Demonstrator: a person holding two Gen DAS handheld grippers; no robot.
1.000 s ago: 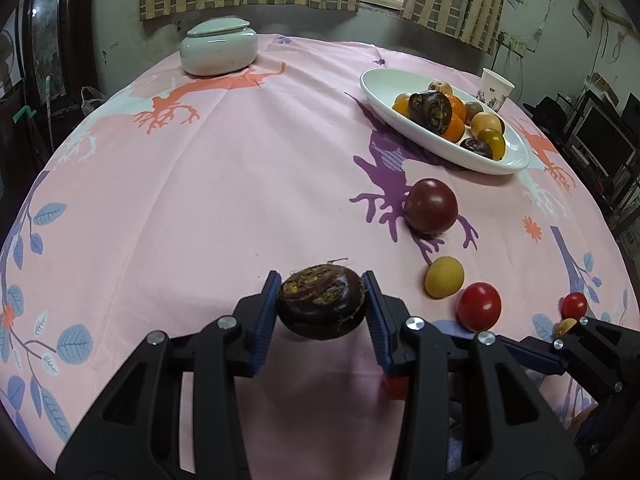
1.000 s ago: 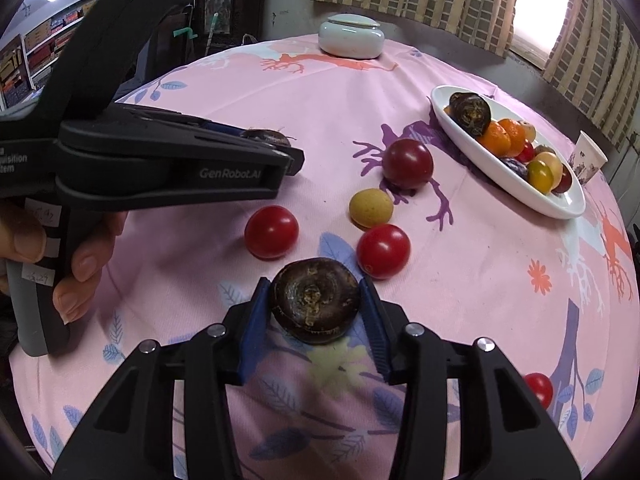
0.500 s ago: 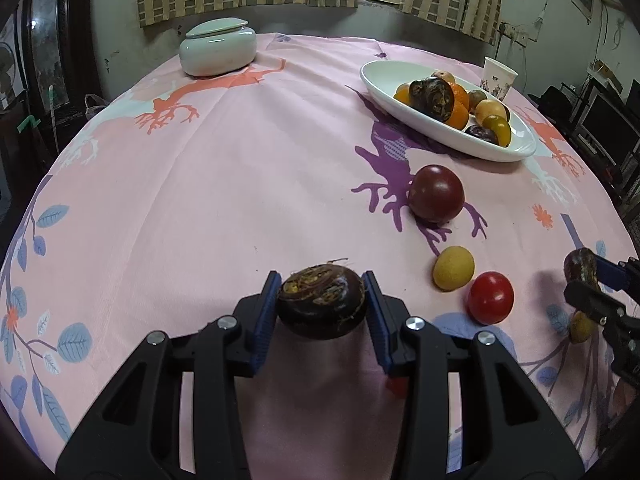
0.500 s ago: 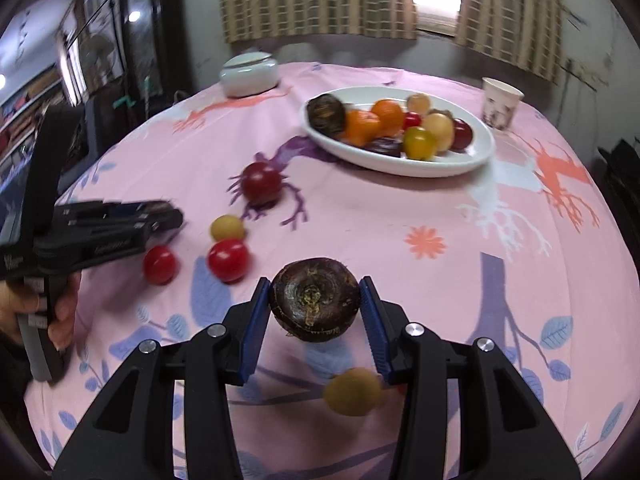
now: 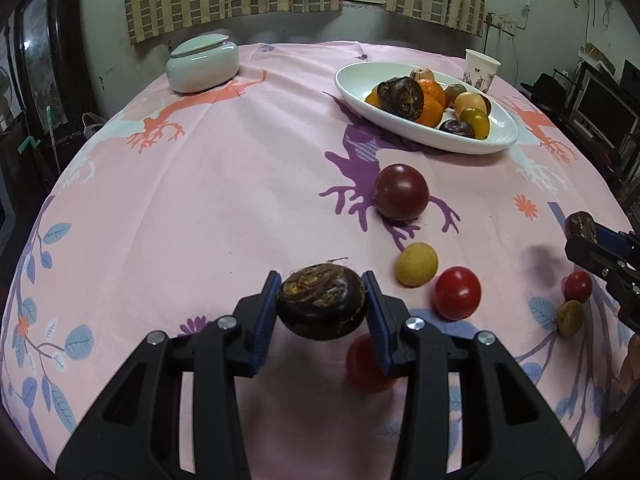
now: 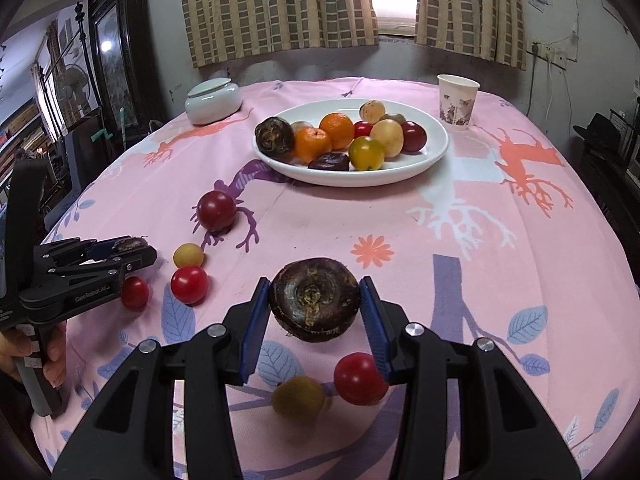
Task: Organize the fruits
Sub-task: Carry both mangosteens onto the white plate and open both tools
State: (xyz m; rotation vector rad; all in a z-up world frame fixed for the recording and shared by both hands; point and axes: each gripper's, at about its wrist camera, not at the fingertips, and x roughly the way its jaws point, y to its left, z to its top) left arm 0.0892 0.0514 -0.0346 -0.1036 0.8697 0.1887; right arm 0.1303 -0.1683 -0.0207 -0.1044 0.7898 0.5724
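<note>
My left gripper is shut on a dark brown water chestnut, held above the pink tablecloth. My right gripper is shut on another dark water chestnut, also off the cloth. A white oval plate at the far side holds several fruits: oranges, tomatoes, a chestnut. Loose on the cloth are a large dark red tomato, a yellow fruit, and red tomatoes. The left gripper shows at the left of the right wrist view.
A pale lidded ceramic jar stands at the far left of the round table. A paper cup stands behind the plate at the right. An olive fruit lies below my right gripper. Curtains and a wall are behind.
My right gripper has swung right with its chestnut and now faces the plate. My left gripper has held its chestnut nearly still, edging slightly forward.
</note>
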